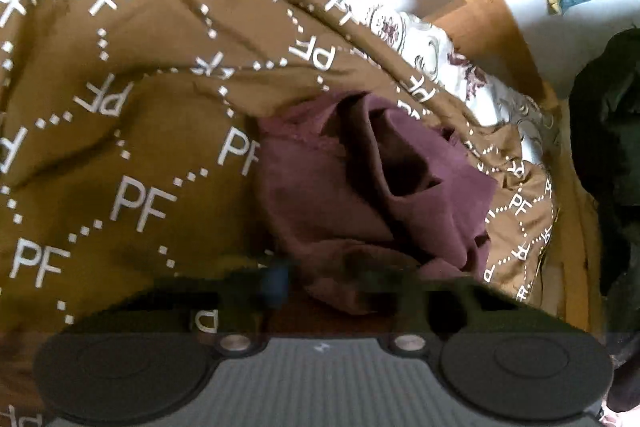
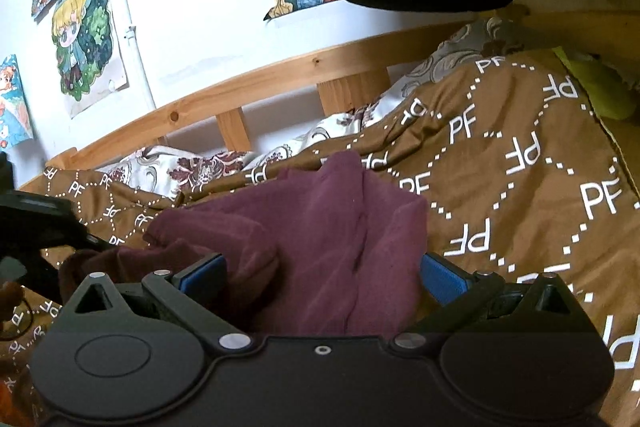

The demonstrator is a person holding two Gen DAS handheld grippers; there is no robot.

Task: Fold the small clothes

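Directly before the right wrist camera, we are seeing the right hand-held gripper point(image 2: 322, 277) with its blue pads point(image 2: 442, 277) standing wide apart on either side of a maroon garment point(image 2: 320, 227); the cloth is bulging up between them, and we cannot tell whether either pad is touching it. The garment is lying crumpled on a brown blanket point(image 2: 520, 187) printed with white letters and dotted lines, which is covering a bed. A floral sheet point(image 2: 168, 163) is showing along the blanket's far edge, beside a wooden bed rail point(image 2: 280, 75). Coloured drawings point(image 2: 84, 39) are hanging on the white wall beyond.

Turning to the left wrist view, we are finding the left hand-held gripper point(image 1: 320, 291) heavily blurred at the near edge of the garment point(image 1: 352, 187). Its fingers are standing fairly close together with maroon cloth lying between them, but we cannot tell whether they are pinching it. A dark shape point(image 1: 608, 155) is filling the right margin; we cannot identify it.
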